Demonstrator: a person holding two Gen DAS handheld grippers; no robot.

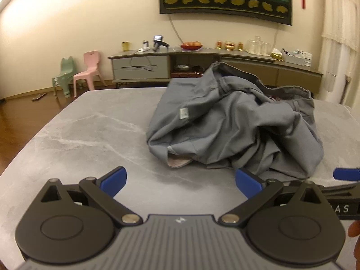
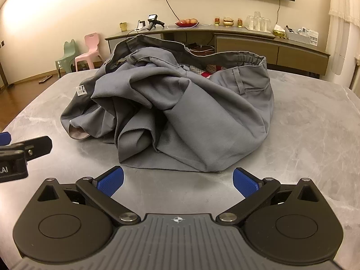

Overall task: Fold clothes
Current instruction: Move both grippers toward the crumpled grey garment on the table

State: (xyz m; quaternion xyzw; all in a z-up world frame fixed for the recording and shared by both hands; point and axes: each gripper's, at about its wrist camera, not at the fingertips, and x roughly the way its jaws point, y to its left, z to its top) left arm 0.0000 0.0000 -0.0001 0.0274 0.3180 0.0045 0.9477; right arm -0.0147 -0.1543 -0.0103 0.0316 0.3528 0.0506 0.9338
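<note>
A pair of grey trousers (image 2: 180, 103) lies crumpled in a heap on the grey marble-patterned desk (image 2: 303, 135), its elastic waistband (image 2: 236, 56) standing open at the far side and a white care label (image 2: 81, 90) showing on the heap's left flank; nothing is folded yet, so the task looks to be at its very start. The right hand-held gripper (image 2: 177, 180) sits low over the bare desk with its blue pads (image 2: 244, 181) spread wide and nothing between them; the nearest hem of the cloth lies straight ahead of it, just beyond the pads, so it faces the heap almost squarely. The left hand-held gripper (image 1: 181, 181) is likewise released and empty; from it the trousers (image 1: 236, 126) lie ahead and off to the right, with its right pad (image 1: 247, 181) close to the near edge of the cloth and its left pad over bare desk. The heap spreads roughly crosswise to both grippers, though its true long axis cannot be read while the legs are bunched under the folds. By this reading the right hand is the better placed of the two for the near hem, while the left would have to reach rightward or take the labelled flank; the likely next need is to find the waistband or leg ends and spread the garment flat before any fold.
</note>
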